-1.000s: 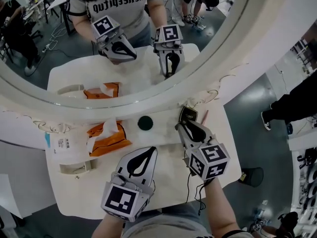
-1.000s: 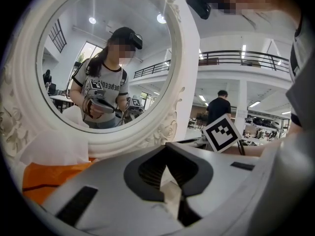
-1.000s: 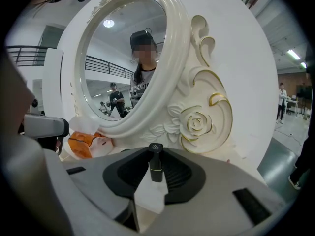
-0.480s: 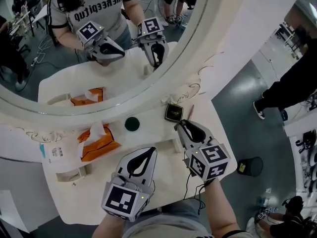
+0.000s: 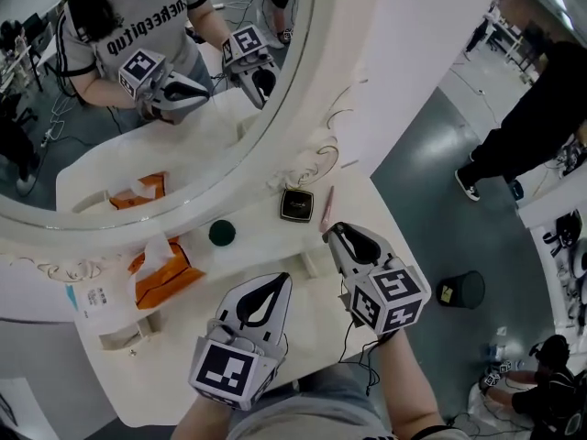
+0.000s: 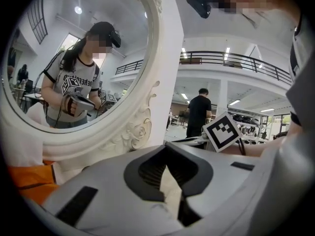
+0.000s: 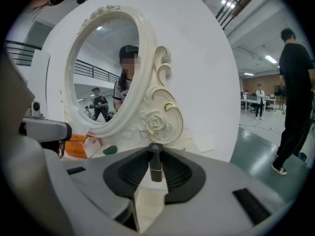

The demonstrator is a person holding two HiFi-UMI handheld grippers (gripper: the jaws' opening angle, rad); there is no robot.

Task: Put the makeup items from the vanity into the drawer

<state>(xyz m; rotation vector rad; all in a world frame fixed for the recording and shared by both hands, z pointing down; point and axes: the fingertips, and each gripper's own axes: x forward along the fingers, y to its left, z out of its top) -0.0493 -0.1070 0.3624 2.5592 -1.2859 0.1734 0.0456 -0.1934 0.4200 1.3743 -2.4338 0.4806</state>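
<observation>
Black ribbed pads (image 7: 129, 173) of my right gripper (image 5: 335, 232) are pressed on a small dark lipstick (image 7: 156, 167) with a thin gold band. It stands upright between them, right at the tips, its flat cap on top. My left gripper (image 5: 274, 281) has its tips drawn together with nothing between them; through the teardrop gap behind the tips I see only the pale vanity top (image 5: 275, 246).

Both grippers hang over the front half of that white top, the left one nearer the middle and the right one toward the right edge. Just beyond my right tips lies a thin pink stick (image 5: 326, 206). I cannot tell from the head view whether it touches them. Just beside it, on its left, sits a square black compact (image 5: 296, 204) with a gold-toned rim, close under the carved foot of the mirror (image 5: 316, 145). Further left along the mirror's base is a round dark green item (image 5: 221, 234), well apart from the compact. Left of that again is an orange tissue pack (image 5: 160, 273) with a white tissue sticking up.

The oval mirror reflects me holding both grippers, and the orange pack too. Off the right side of the vanity is grey floor, where a person in black (image 5: 532, 122) stands and a small black bin (image 5: 459, 290) sits.
</observation>
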